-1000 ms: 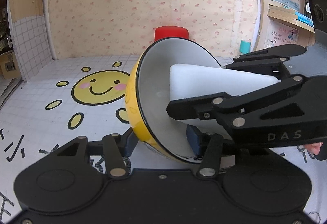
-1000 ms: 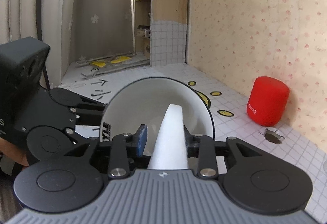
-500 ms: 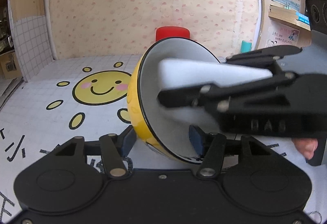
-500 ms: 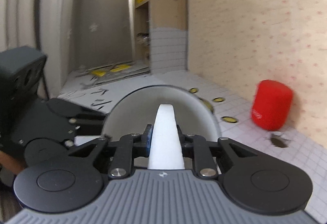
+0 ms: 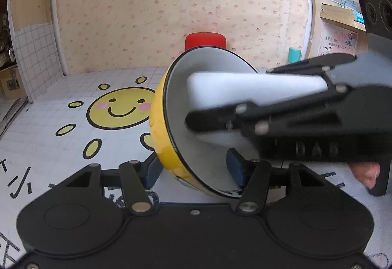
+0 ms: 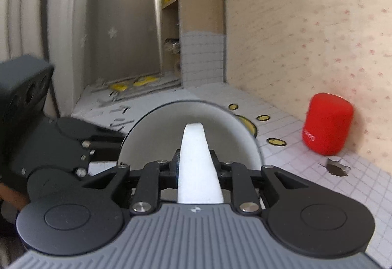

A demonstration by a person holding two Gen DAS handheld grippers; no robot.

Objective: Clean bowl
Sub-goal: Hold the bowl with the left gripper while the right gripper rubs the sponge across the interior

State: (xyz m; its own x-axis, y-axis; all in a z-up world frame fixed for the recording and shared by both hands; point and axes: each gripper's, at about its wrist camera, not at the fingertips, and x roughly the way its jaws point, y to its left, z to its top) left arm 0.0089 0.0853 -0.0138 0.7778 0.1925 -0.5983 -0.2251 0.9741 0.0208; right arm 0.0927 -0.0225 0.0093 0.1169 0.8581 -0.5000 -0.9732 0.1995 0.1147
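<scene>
Left wrist view has the left tool point(image 5: 193, 168) pinching the tipped yellow bowl point(image 5: 169, 139) by its rim above the desk point(image 5: 49, 146), while the right tool point(image 6: 196, 166) squeezes a white sponge point(image 6: 196, 158) inside, so pushing too hard could probably pop that rim loose.

The bowl point(image 5: 161, 131), yellow outside and white inside with a dark rim, is tipping on its side just in front of the sun drawing point(image 5: 120, 109). A white sponge point(image 5: 245, 87) is reaching into its hollow.
</scene>
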